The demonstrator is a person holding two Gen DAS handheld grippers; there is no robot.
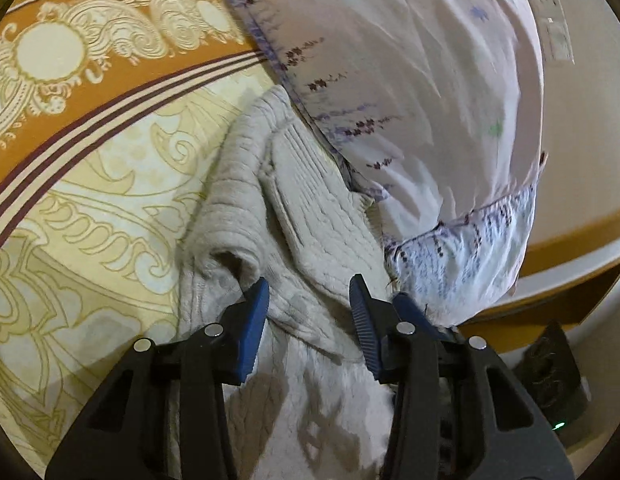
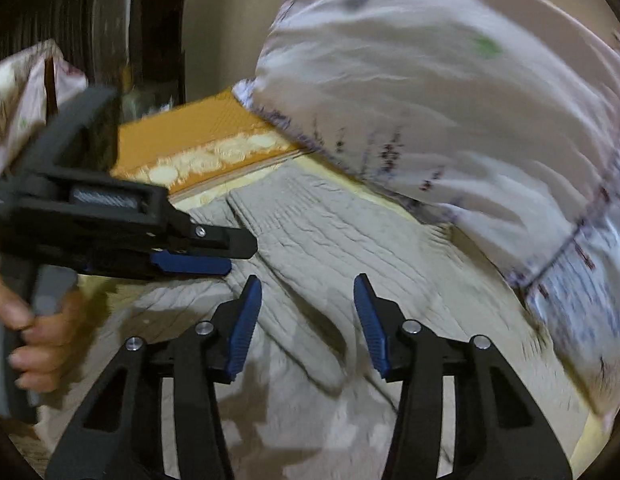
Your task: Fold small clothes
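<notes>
A pale grey cable-knit sweater [image 1: 277,208] lies crumpled on a patterned bedspread [image 1: 89,200]. My left gripper [image 1: 310,296] is low over it and open; a raised fold of the knit sits between its blue pads [image 1: 255,320], which do not press on it. In the right wrist view the sweater [image 2: 330,232] spreads out ahead, a ribbed part pointing away. My right gripper [image 2: 307,292] hovers just above the knit, open, with nothing pinched. The left gripper [image 2: 229,256] comes in from the left beside it, held by a person's hand [image 2: 37,332].
A large pale pillow [image 1: 410,80] with a lavender print lies against the sweater's far right side, and fills the upper right [image 2: 430,120] in the right wrist view. The orange and cream bedspread [image 2: 189,140] ends at a bed edge, with dark furniture beyond.
</notes>
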